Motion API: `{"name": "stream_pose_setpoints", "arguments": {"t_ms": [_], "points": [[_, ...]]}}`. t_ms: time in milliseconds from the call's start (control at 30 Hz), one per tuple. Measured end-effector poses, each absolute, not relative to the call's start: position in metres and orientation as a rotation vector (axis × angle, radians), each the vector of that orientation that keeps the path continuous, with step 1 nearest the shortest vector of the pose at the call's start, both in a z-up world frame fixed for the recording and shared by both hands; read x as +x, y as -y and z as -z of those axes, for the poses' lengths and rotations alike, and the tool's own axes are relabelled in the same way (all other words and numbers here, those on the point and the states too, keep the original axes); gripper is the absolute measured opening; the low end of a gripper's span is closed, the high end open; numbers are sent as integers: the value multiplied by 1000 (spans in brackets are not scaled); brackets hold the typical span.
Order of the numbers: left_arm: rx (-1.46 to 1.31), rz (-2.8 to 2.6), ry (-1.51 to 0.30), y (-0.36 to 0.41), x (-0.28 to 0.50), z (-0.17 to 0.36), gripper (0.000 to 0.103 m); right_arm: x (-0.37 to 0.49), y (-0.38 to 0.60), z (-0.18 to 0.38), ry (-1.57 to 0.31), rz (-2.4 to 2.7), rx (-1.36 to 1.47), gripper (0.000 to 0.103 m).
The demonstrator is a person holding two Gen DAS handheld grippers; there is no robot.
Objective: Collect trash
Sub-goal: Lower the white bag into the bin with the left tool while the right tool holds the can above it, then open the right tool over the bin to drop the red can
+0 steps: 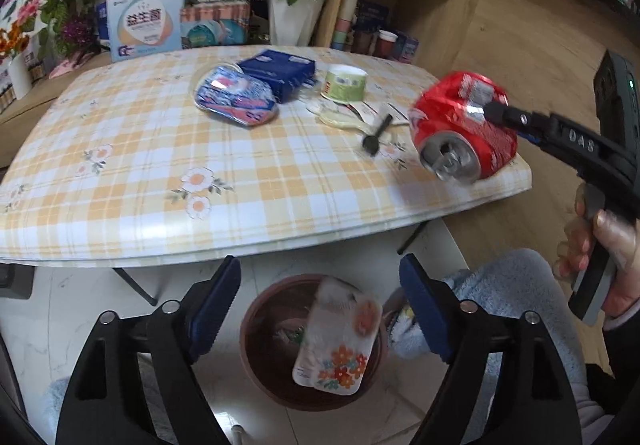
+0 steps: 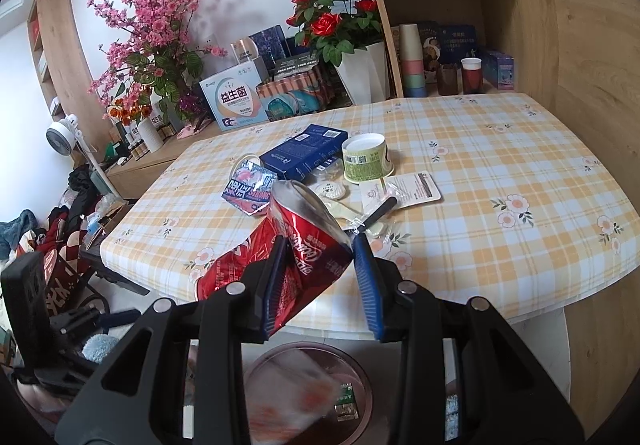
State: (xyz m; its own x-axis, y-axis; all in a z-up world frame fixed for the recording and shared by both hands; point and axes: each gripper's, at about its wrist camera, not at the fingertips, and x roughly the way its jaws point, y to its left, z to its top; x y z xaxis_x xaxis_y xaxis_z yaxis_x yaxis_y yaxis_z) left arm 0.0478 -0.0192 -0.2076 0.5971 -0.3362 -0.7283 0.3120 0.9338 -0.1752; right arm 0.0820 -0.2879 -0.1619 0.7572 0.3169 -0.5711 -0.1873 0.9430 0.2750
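Two grippers work over the round brown plastic bin (image 1: 256, 357): the left gripper (image 1: 320, 309) stands wide, a white flowered wrapper (image 1: 338, 345) dropping in (blurred), while the right gripper (image 2: 320, 277) clamps a crushed red soda can (image 2: 308, 241). Next, that can wants carrying above the bin.

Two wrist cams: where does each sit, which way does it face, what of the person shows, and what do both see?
Left wrist: on the left claw, open, angled down over the brown bin below the table edge; shows the right hand and a fuzzy sleeve.
Right wrist: on the right claw, shut on a crushed red cola can, facing across the table; no hand shows.
Shared: can, bin, blue box, green cup.
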Motion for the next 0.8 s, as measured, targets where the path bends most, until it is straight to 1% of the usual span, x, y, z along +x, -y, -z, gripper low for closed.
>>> {"name": "stream_pose_setpoints", "arguments": {"t_ms": [67, 267, 433, 800], "points": [[-30, 329, -800, 12, 45, 196, 89, 80, 285, 164, -662, -285, 203, 36], [-55, 199, -695, -13, 39, 167, 95, 74, 273, 169, -681, -306, 168, 35], [-96, 114, -637, -36, 35, 154, 97, 68, 264, 175, -704, -326, 147, 35], [-141, 55, -633, -58, 31, 155, 97, 64, 243, 184, -747, -367, 105, 35]]}}
